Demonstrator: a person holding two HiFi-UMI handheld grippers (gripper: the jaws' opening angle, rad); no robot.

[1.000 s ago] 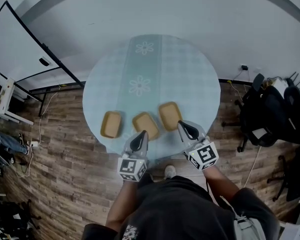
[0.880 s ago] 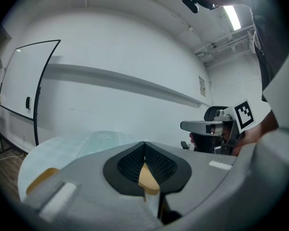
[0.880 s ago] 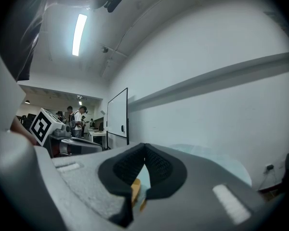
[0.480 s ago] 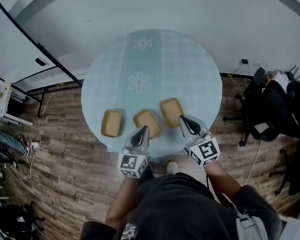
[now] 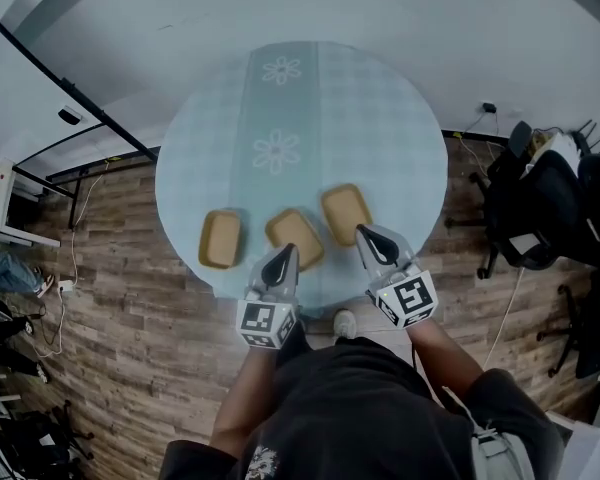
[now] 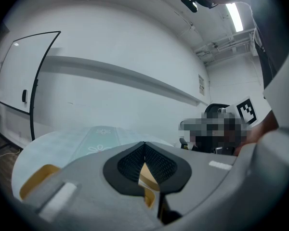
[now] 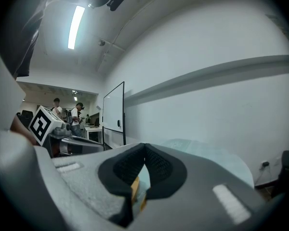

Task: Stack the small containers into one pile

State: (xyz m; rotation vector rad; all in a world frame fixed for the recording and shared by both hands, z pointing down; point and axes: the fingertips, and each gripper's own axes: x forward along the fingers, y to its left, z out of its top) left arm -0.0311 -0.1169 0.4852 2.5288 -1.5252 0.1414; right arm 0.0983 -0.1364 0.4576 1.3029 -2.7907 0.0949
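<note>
Three small tan containers lie in a row near the front edge of the round table (image 5: 380, 118): the left container (image 5: 221, 238), the middle container (image 5: 295, 235) and the right container (image 5: 346, 212). My left gripper (image 5: 285, 251) is shut and empty, its tip just in front of the middle container. My right gripper (image 5: 360, 232) is shut and empty too, its tip at the near corner of the right container. In the left gripper view the shut left gripper (image 6: 144, 143) shows a sliver of tan container (image 6: 147, 174) behind its pads. The right gripper (image 7: 144, 145) is likewise shut in the right gripper view.
The table wears a pale checked cloth with a flowered runner (image 5: 280, 148). A whiteboard on a stand (image 5: 40, 88) is at the left, office chairs (image 5: 550, 208) stand at the right, and the floor is wood planks. People stand in the far background (image 7: 77, 114).
Both grippers have edged forward and slightly down toward the containers. The containers have not moved.
</note>
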